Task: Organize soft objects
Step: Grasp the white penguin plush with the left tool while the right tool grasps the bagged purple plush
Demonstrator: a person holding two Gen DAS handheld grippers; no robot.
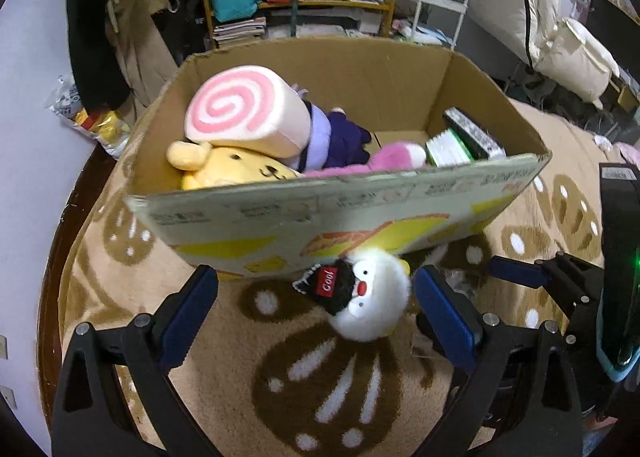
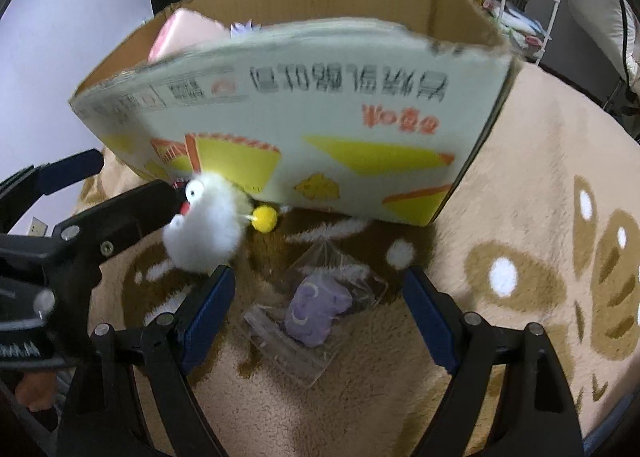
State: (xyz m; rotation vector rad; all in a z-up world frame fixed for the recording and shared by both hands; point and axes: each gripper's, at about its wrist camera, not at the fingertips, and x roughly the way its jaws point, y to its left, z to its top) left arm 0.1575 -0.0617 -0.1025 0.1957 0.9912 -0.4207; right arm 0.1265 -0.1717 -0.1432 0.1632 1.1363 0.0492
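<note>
Two pickups are being set up at once in front of the cardboard box [image 1: 360, 213], which is sitting on the tan patterned blanket [image 1: 224, 337] and already holding a pink-swirl roll plush [image 1: 244, 109], a yellow bear plush [image 1: 228, 173] and a pink plush [image 1: 384, 161].

The left gripper [image 1: 316, 313] is standing wide, nothing pinched. The white fluffy plush with a black "Cool" cap [image 1: 368, 297] is lying between its blue pads at lower centre of the left view, just beside the box's front wall; the pads do not look to be touching it.

The right gripper [image 2: 320, 309] is also spread wide and empty, framing a small purple plush in a clear bag [image 2: 316, 309] at lower centre of the right view. That view also shows the white plush at centre left, with its yellow pom-pom [image 2: 265, 219].

To do this well, I'd judge:
- centring the pads on the white plush's body, not the cap or the pom-pom;
- closing on the purple toy itself, since the loose clear film is likely to slip;
- keeping the two grippers apart, as they are crowding each other;
- lifting clear of the box's front wall before dropping in.
</note>
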